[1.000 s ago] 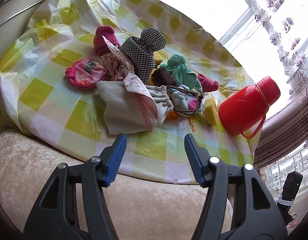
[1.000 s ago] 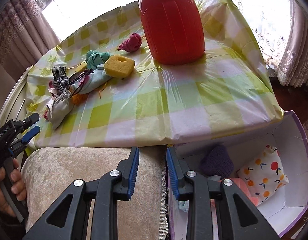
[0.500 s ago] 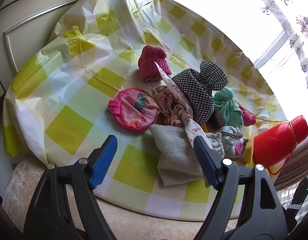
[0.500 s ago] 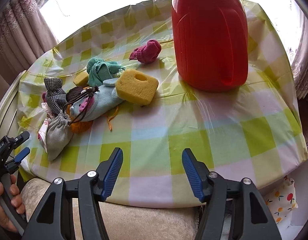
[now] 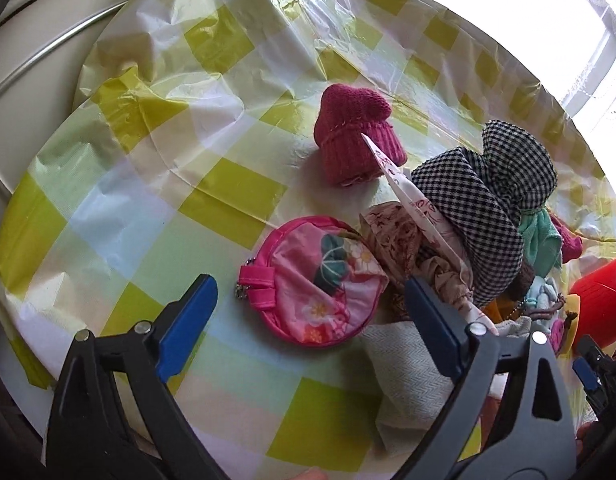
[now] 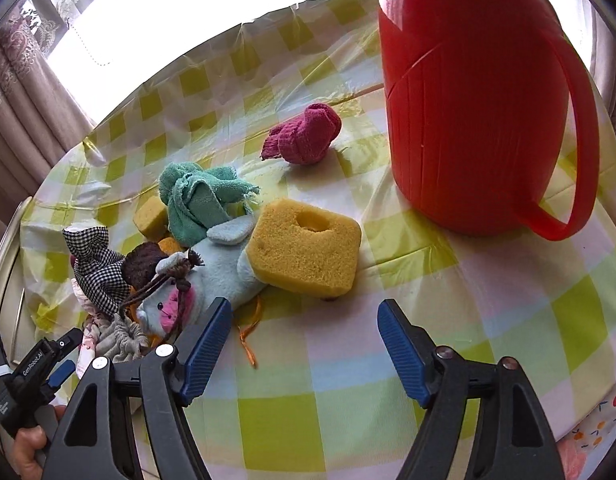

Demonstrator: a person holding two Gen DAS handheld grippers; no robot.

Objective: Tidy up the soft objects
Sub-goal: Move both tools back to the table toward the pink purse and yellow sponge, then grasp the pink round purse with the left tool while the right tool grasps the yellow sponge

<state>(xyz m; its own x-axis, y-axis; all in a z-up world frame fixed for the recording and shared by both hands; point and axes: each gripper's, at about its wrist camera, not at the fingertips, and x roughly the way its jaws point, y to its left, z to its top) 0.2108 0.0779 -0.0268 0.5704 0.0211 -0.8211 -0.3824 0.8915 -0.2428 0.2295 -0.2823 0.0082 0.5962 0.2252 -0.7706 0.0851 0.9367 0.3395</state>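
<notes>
Left gripper (image 5: 310,316): jaws wide apart (just been opening), empty, above the pink round pouch (image 5: 320,280). Right gripper (image 6: 303,344): jaws apart, just been opening, empty; yellow sponge (image 6: 303,248) at 12 o'clock, soft-toy pile (image 6: 179,280) at 10 o'clock.

Soft things heaped on a round table under a yellow-checked plastic cloth (image 6: 388,360)

A square yellow sponge with a hole (image 6: 303,252) leans on a pale blue plush toy (image 6: 203,284); the right gripper (image 6: 303,340), jaws just opening, hangs empty before them, beside a tall red plastic jug (image 6: 472,108).

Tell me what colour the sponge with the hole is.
Yellow sponge, clearest in the right wrist view.
</notes>
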